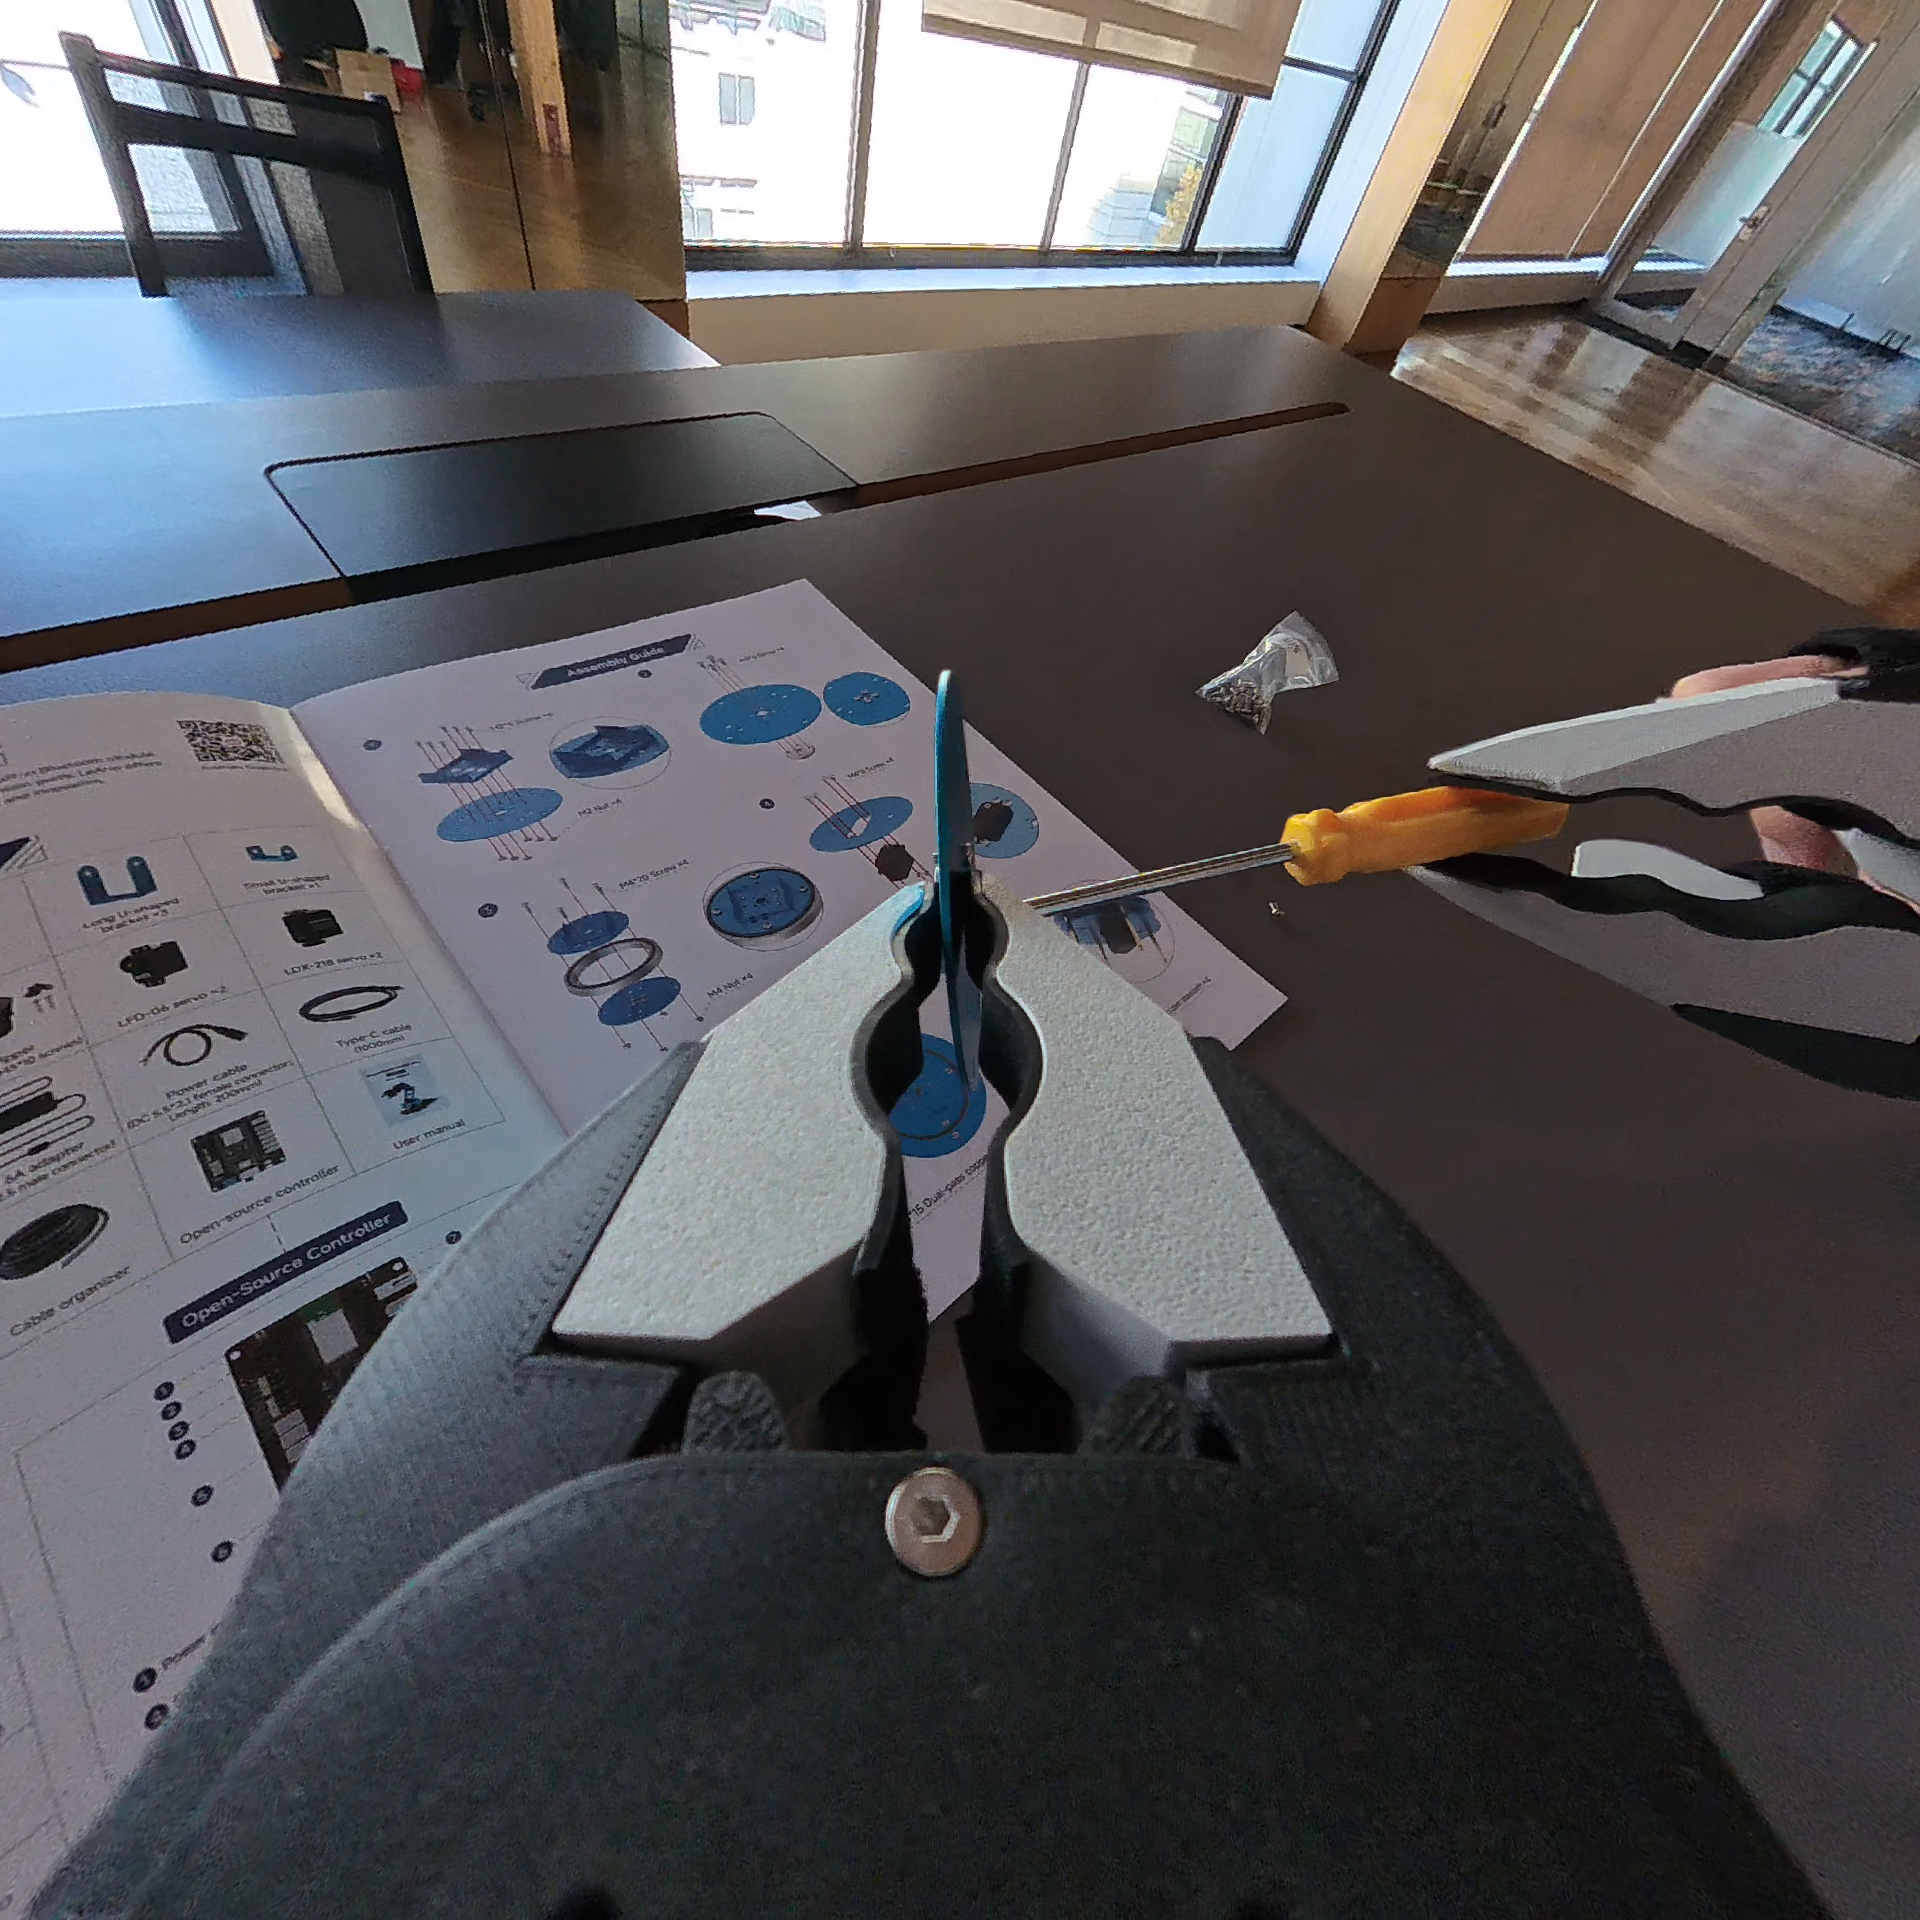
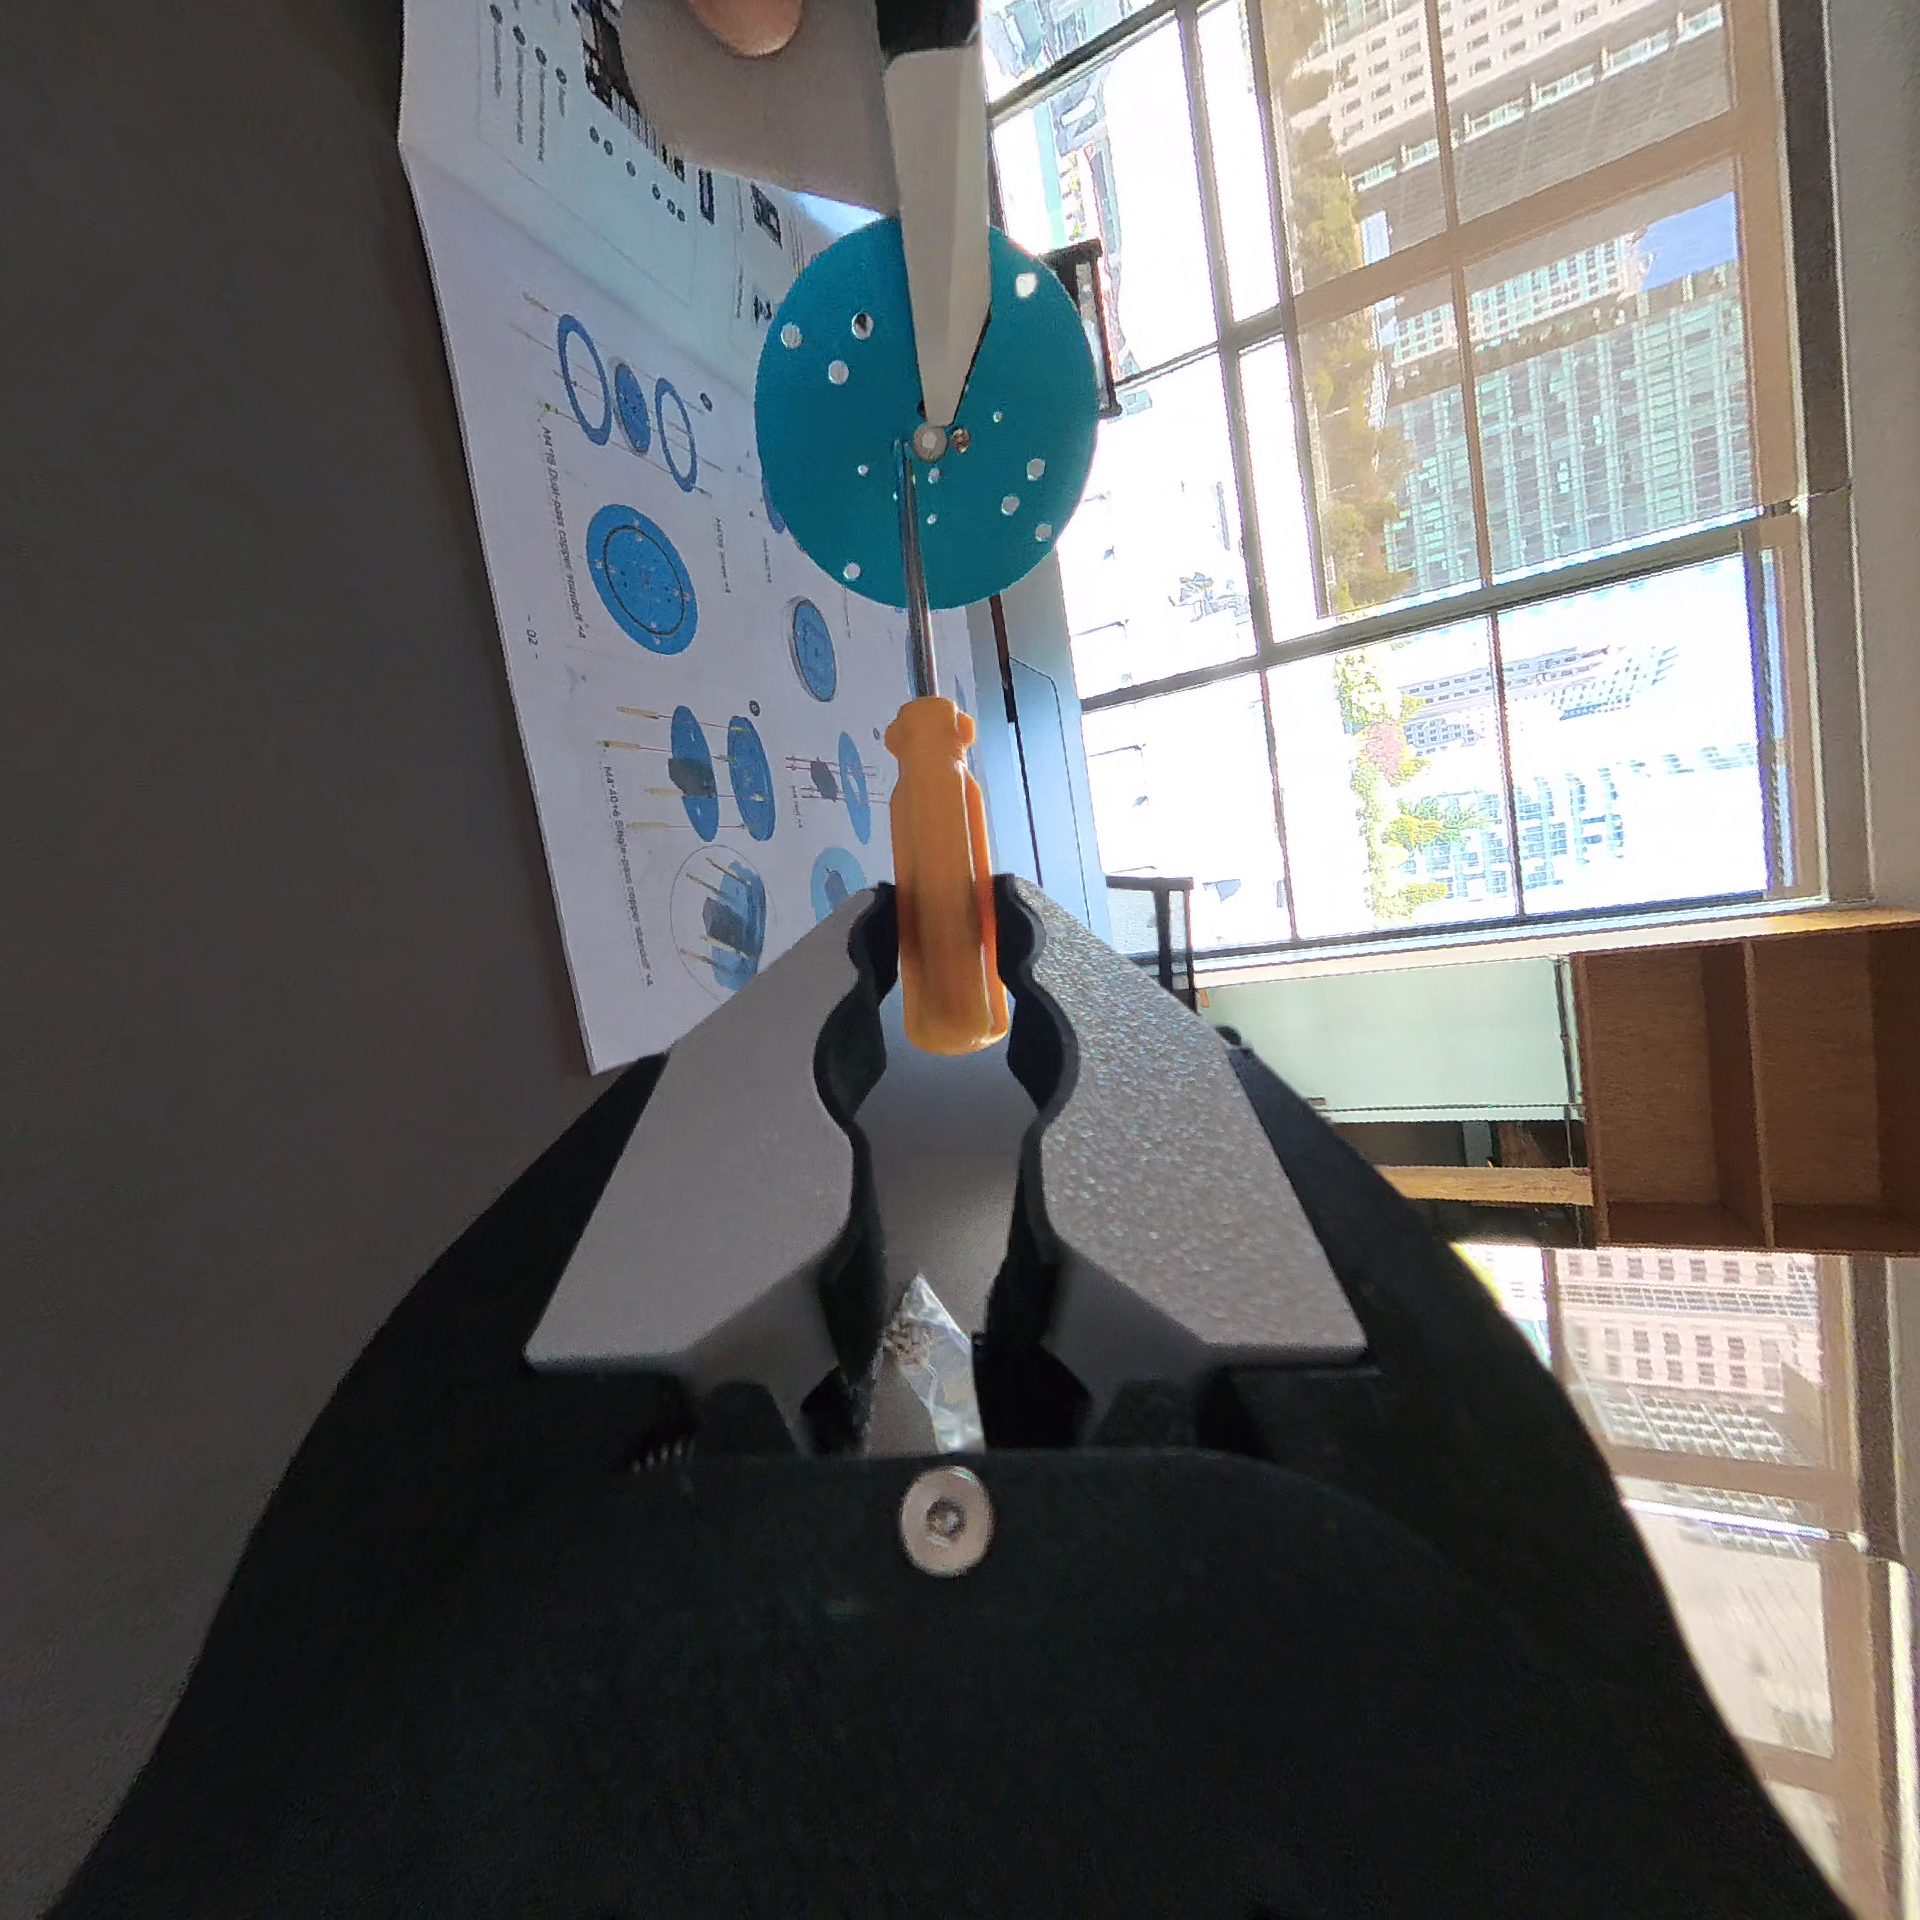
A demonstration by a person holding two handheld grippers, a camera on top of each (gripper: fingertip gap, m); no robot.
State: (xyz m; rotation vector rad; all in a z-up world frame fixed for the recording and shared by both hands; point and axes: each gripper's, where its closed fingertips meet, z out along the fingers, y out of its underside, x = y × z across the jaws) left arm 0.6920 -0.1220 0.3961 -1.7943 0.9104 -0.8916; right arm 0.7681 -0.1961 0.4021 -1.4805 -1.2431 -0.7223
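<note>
The orange-handled screwdriver [image 2: 940, 873] is clamped in the right gripper [image 2: 943, 925], whose jaws are closed down snug on the back half of the handle. Its steel shaft runs straight out toward 12 o'clock in the right wrist view, and the tip sits on a small screw [image 2: 928, 442] near the middle of the blue disc [image 2: 831, 468].

The left gripper [image 1: 951, 914] has its jaws pinched nearly all the way together on that disc. It holds the disc on edge, so in the left wrist view you only see a thin blue sliver sticking up at 12 o'clock from the fingertips. In that view the screwdriver [image 1: 1423, 831] comes in from about 3 o'clock, with the tip meeting the disc just above the left fingertips.

Seen flat-on from the right wrist view, the disc is round with a bunch of small holes drilled through it. One pale left finger [image 2: 940, 260] comes down over it from 12 o'clock.

Under all this there's an open instruction booklet [image 1: 343, 935] with blue parts diagrams, lying flat on the dark table [image 1: 1455, 1195]. A small clear bag of screws [image 1: 1268, 675] sits on the table at roughly 1 o'clock from the left gripper, well apart from the booklet. One tiny loose screw [image 1: 1276, 910] lies on the table just below the screwdriver shaft.
</note>
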